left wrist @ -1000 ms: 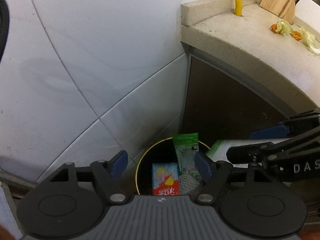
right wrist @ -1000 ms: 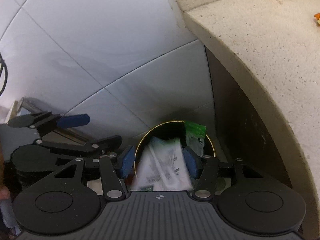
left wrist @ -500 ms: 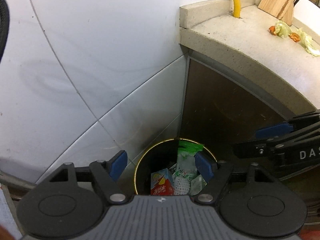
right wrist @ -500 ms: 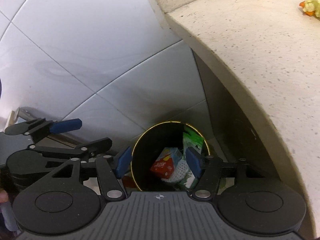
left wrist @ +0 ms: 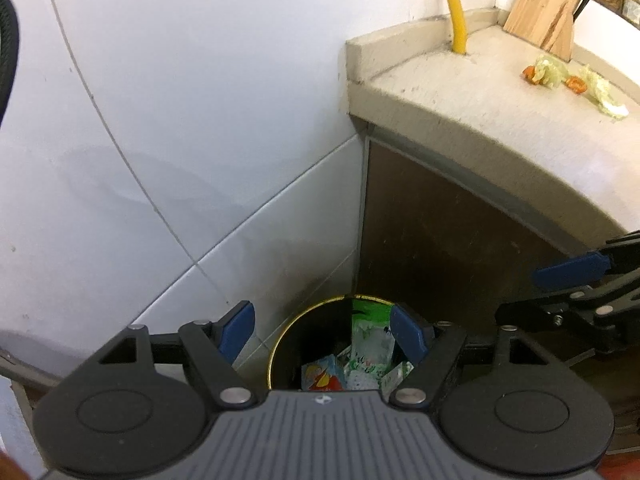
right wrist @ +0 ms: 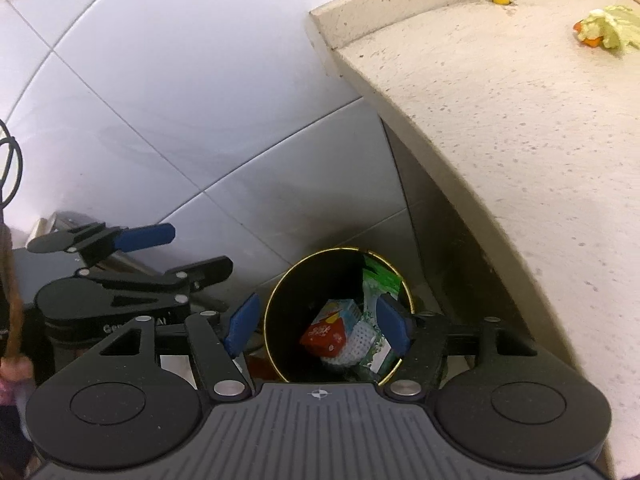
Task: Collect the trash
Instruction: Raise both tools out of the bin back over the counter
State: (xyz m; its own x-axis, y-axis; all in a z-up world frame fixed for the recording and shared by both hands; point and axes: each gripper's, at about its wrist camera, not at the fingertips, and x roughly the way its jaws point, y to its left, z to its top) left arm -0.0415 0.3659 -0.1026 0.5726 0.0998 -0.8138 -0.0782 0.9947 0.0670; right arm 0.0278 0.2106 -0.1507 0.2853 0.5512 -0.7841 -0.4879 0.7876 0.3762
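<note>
left gripper (left wrist: pixel 322 330): fingers spread apart, nothing between, bottom centre of left view, above bin (left wrist: pixel 280 344). right gripper (right wrist: pixel 318 326): fingers spread apart, nothing between, bottom centre of right view, above same bin. bin: round, dark, gold rim, on floor in corner between tiled wall (left wrist: pixel 180 120) and counter (left wrist: pixel 500 92). inside bin: green packet (right wrist: pixel 380 284) upright against far side, red-blue carton (right wrist: pixel 330 328) tilted, white mesh wrapper (right wrist: pixel 356 340) beside carton. scraps (left wrist: pixel 572 80) at upper right of left view, on counter near knife block (left wrist: pixel 544 8).
</note>
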